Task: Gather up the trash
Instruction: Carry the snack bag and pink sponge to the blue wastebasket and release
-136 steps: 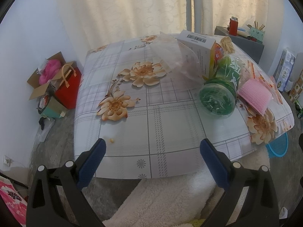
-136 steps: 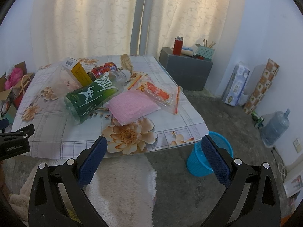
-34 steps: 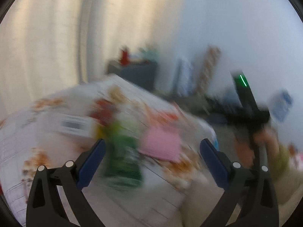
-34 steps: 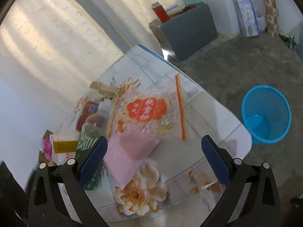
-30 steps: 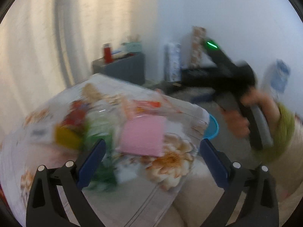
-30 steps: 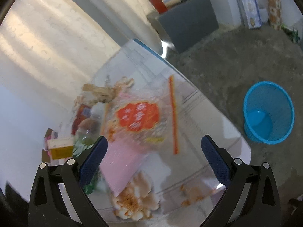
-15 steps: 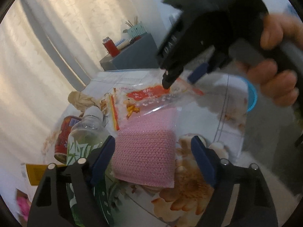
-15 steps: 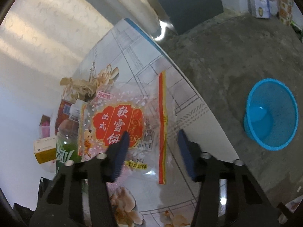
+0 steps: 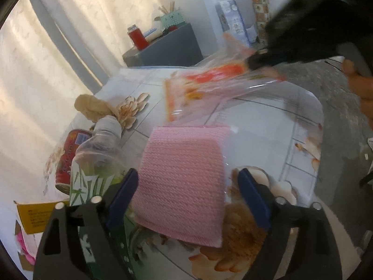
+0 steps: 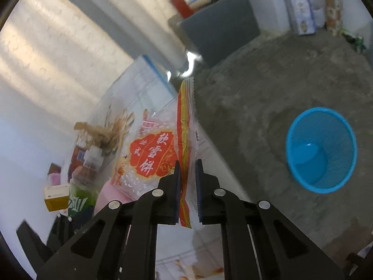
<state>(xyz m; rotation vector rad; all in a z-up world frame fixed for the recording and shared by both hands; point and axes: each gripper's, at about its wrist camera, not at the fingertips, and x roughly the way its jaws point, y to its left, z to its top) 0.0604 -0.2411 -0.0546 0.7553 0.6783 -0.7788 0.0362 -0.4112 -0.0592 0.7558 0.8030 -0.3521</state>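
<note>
Soft daylight through the curtains, perhaps a window behind; fisheye-bent edges, motion blur, dark vignetted corners.

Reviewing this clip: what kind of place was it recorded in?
Most likely a lived-in room at home. Pale curtains hang behind a low table with a floral plastic cover that is strewn with packaging; a grey cabinet stands beside the curtains, and a blue wastebasket sits on the carpeted floor.
</note>
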